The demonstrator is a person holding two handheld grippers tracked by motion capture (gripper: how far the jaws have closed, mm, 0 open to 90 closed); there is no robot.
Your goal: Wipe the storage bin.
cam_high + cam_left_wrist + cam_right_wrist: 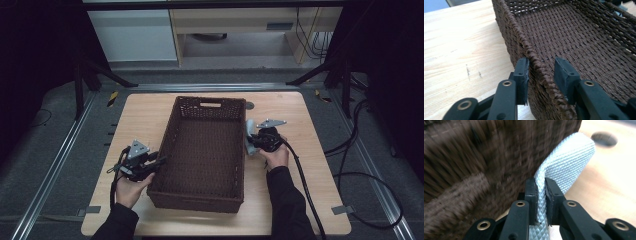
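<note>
A dark brown woven basket (205, 192) stands in the middle of the wooden table, and nothing lies in the part of it that shows. My left gripper (159, 162) is at its left wall near the front. In the left gripper view this gripper (541, 75) is open, its jaws astride the basket rim (534, 60), one outside and one inside. My right gripper (251, 143) hovers just outside the basket's right wall. It is shut (541, 201) on a pale, diamond-textured strap (567, 161) that bends over above the jaws. The strap (248, 128) rises beside the right rim.
The wooden table (140, 115) has bare strips left, right and behind the basket. A round cable hole (249, 105) lies behind the basket's back right corner, seen also as a dark hole (604, 138). Cables trail off the right edge.
</note>
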